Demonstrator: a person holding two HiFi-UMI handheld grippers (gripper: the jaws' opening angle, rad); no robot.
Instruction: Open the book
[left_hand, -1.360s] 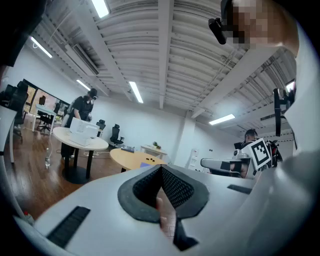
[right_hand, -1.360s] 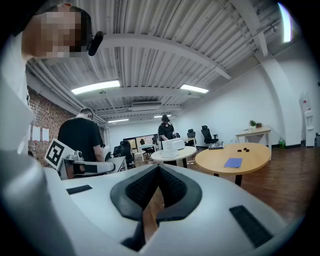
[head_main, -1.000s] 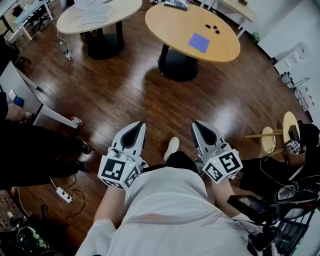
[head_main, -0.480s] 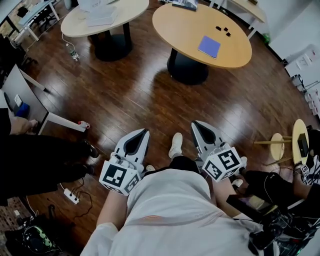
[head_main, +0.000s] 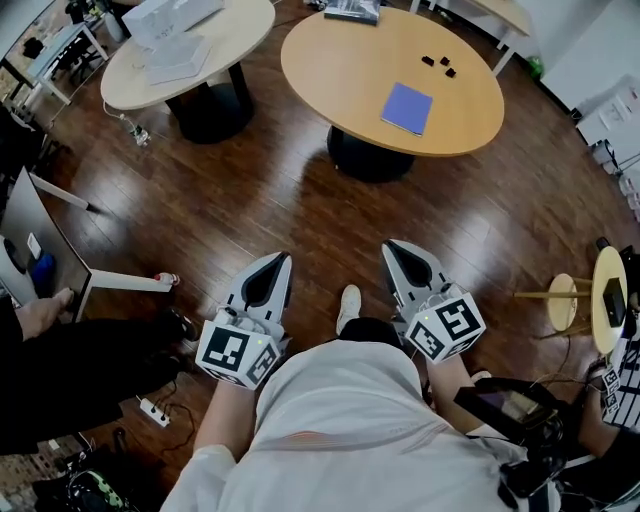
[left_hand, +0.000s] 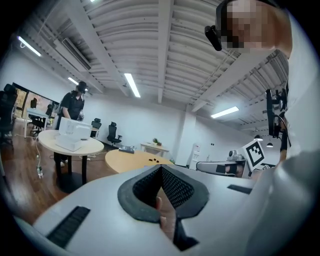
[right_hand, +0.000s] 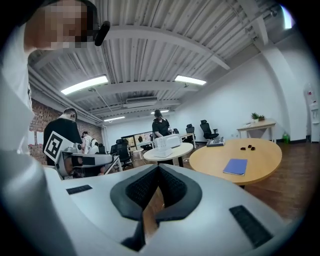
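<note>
A closed blue book (head_main: 407, 108) lies flat on the right half of a round wooden table (head_main: 340, 70), well ahead of me across the floor. My left gripper (head_main: 275, 259) and right gripper (head_main: 393, 246) are held low in front of my body, side by side, both pointing toward the table. Each one's jaws meet at the tips with nothing between them. In the right gripper view the book (right_hand: 235, 166) rests on the table (right_hand: 260, 152) beyond the shut right gripper (right_hand: 159, 168). The left gripper (left_hand: 161, 168) view shows the table (left_hand: 131, 159) far off.
Small black items (head_main: 437, 65) sit near the table's far edge. A second round table (head_main: 180, 45) with white boxes stands to the left. A person in black (head_main: 70, 350) is at the left, a power strip (head_main: 155, 410) lies on the floor, and a small stool (head_main: 600, 300) stands at the right.
The table and book have come slightly nearer and lower in the head view as I step forward. Both grippers keep their shut pose in front of my body.
</note>
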